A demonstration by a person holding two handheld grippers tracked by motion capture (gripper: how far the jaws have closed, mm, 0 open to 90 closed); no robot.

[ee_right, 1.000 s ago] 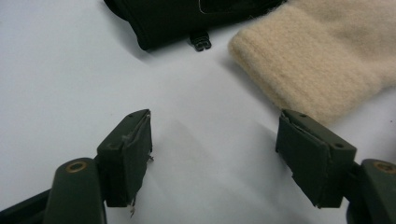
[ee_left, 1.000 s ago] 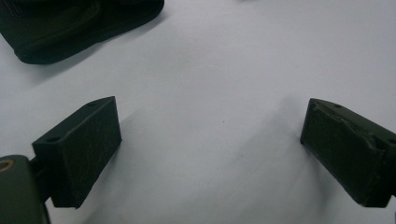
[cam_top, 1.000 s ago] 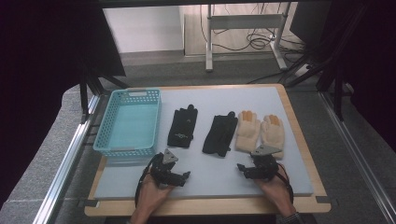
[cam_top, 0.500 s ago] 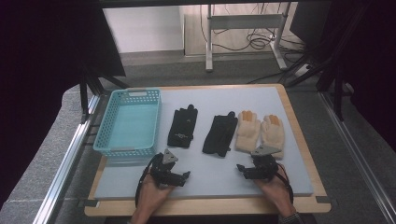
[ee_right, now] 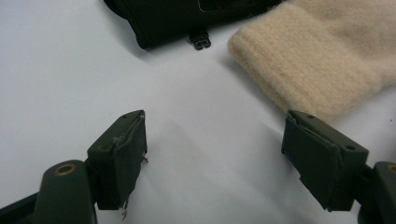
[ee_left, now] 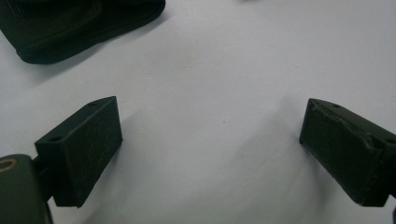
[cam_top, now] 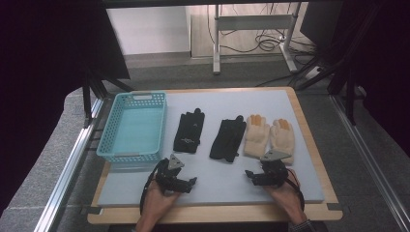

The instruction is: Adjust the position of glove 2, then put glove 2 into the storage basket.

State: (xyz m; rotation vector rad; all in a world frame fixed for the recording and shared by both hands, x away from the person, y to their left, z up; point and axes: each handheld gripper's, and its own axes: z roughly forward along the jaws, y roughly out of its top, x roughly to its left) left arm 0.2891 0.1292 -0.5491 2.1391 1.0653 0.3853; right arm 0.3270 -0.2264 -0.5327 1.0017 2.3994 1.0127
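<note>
Two black gloves (cam_top: 189, 131) (cam_top: 228, 138) and a pair of beige gloves (cam_top: 256, 135) (cam_top: 283, 137) lie flat in a row across the white mat (cam_top: 217, 104). My left gripper (cam_top: 189, 184) rests on the mat below the left black glove, open, jaws wide with bare mat between them (ee_left: 210, 140); a black glove cuff (ee_left: 70, 23) lies ahead to its left. My right gripper (cam_top: 250, 175) sits below the beige gloves. Its jaws (ee_right: 215, 149) have just been opening and stand open with nothing between them, a beige cuff (ee_right: 317, 60) and a black cuff (ee_right: 187, 18) just ahead.
A light blue plastic basket (cam_top: 129, 155) stands empty at the mat's left side. The mat lies on a wooden board (cam_top: 212, 212) whose front edge is under the person's hands. Metal rails run along both sides of the table.
</note>
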